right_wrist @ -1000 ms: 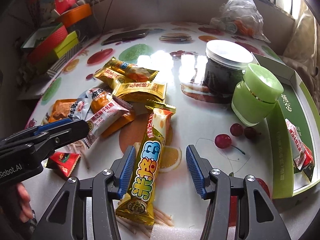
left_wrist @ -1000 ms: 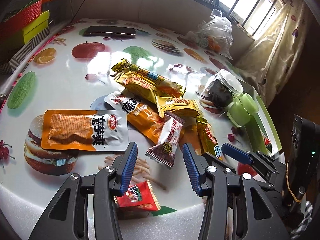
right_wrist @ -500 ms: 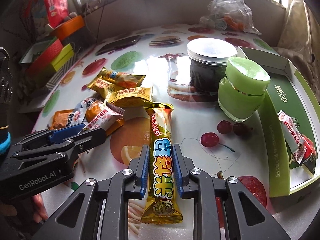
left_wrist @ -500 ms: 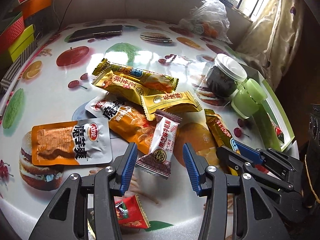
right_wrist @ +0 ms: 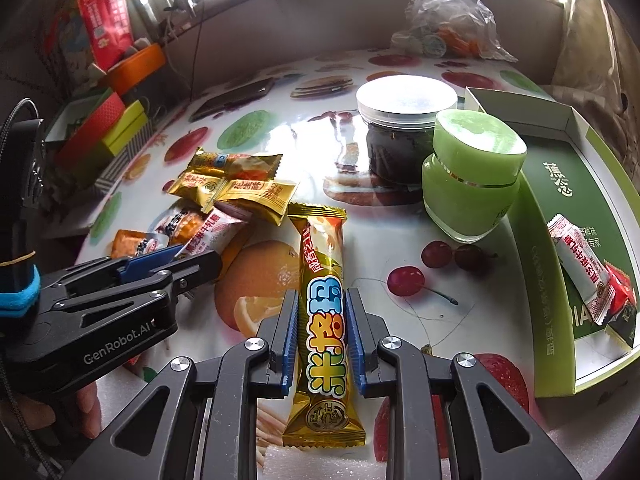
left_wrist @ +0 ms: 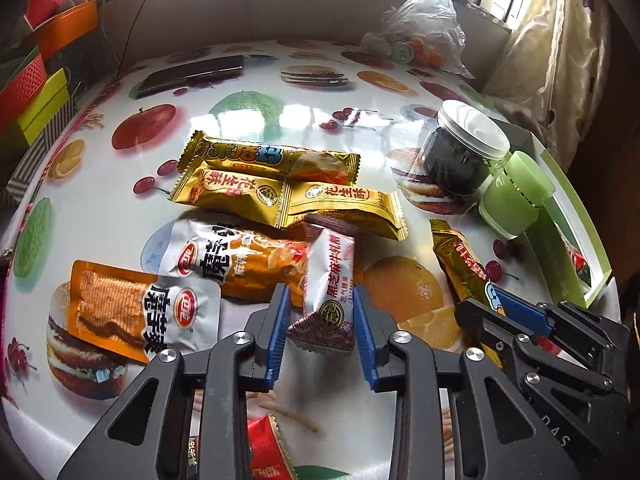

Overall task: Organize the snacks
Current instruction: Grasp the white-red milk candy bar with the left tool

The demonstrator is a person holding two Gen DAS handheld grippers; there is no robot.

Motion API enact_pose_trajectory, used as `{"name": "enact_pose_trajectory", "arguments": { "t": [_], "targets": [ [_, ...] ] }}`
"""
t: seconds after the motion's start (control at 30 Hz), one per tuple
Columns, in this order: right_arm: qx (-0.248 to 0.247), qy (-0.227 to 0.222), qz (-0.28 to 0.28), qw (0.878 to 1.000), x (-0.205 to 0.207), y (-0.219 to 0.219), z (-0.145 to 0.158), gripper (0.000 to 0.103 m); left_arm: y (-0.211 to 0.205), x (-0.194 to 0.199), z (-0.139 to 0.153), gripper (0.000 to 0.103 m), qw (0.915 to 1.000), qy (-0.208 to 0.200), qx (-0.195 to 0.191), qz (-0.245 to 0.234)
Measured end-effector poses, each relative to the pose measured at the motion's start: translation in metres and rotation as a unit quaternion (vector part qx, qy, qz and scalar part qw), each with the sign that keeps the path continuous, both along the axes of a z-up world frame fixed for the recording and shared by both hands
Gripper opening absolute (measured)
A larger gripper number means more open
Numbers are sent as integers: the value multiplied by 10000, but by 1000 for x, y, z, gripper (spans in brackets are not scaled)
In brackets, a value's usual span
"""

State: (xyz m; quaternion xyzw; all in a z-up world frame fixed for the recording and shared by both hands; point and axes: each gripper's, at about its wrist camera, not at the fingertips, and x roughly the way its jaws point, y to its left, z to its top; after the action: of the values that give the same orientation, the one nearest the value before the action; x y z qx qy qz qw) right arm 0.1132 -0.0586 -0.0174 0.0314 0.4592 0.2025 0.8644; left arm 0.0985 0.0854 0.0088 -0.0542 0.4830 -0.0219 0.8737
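Right wrist view: the right claw (right_wrist: 322,328) is clamped tight on a long gold foil snack bar with coloured lettering (right_wrist: 322,312), blue pads pressing both its sides; the bar lies along the fruit-printed glossy counter (right_wrist: 304,152), its near end partly past the claw's arms.

Left wrist view: the left claw (left_wrist: 320,330) is closing around a white and maroon candy pouch (left_wrist: 329,280), which sits between the pads (whether they already press it is hard to tell). The pouch's far end overlaps an orange and white crisp packet (left_wrist: 244,256). A red wrapper (left_wrist: 266,452) is mostly hidden under the claw's arms.

Farther right a green-lidded jar (right_wrist: 474,176) and a dark jar with clear lid (right_wrist: 400,128) stand touching, beside an open green cardboard box (right_wrist: 560,184) holding two wrapped sweets, cut off at the edge.
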Motion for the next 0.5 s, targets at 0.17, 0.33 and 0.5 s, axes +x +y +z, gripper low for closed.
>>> {"name": "enact_pose_trajectory", "arguments": {
  "t": [0.17,0.33,0.5],
  "targets": [
    [24,9,-18,10000,1,-1,0,21,0,-2,1,27,10000,-4,-61,14],
    [68,-30,-5,10000,1,-1,2,21,-1,-9,4,27,9997,-59,-221,25],
    [90,-123,-34,9999,-1,-3,7,21,-2,-14,12,27,9994,-176,-302,51]
  ]
}}
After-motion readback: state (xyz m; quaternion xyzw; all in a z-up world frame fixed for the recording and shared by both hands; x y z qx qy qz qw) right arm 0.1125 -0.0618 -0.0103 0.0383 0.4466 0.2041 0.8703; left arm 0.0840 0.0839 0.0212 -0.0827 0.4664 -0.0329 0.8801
